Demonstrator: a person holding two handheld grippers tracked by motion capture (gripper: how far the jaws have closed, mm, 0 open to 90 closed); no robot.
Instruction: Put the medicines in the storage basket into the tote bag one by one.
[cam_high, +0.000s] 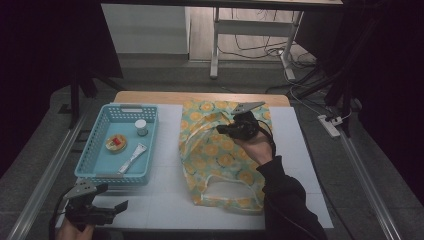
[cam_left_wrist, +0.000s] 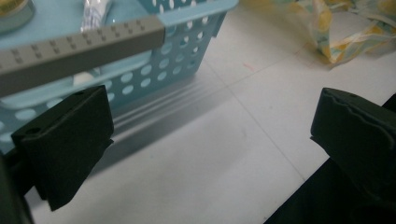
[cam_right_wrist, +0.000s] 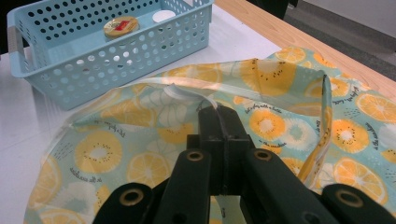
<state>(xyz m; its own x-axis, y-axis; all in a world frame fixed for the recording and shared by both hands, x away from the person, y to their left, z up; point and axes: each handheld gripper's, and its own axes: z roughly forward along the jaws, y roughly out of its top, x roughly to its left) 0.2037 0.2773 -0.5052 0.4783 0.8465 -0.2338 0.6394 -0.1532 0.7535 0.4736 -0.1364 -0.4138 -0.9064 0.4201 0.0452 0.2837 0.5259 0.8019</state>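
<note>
Nearest the camera, at the 7 o'clock corner of the high view, your left gripper stands with its jaws wide apart and nothing between them; its own view shows bare worktop between the two black pads. It sits just off the near corner of the blue basket.

Your right gripper has its jaws pressed together on a white-edged fold of the fruit-print bag, pinching the cloth at the bag's far half, toward 12 o'clock from the centre of the worktop.

Surface: the worktop is covered by a white sheet marked in a faint grid, with a strip of bare wood along the far edge. Room: dim, grey floor, a white-framed table leg and loose cables beyond at 1 o'clock, a power strip on the floor at 3 o'clock.

The bag lies flat at the centre of the worktop, just right of the basket and apart from it. Its long axis runs 12 to 6 o'clock; the white looped handle and open mouth point toward you at 6 o'clock.

The basket, at 9 o'clock, holds a small white-capped jar, a round gold-lidded tin and a tube lying aslant.
</note>
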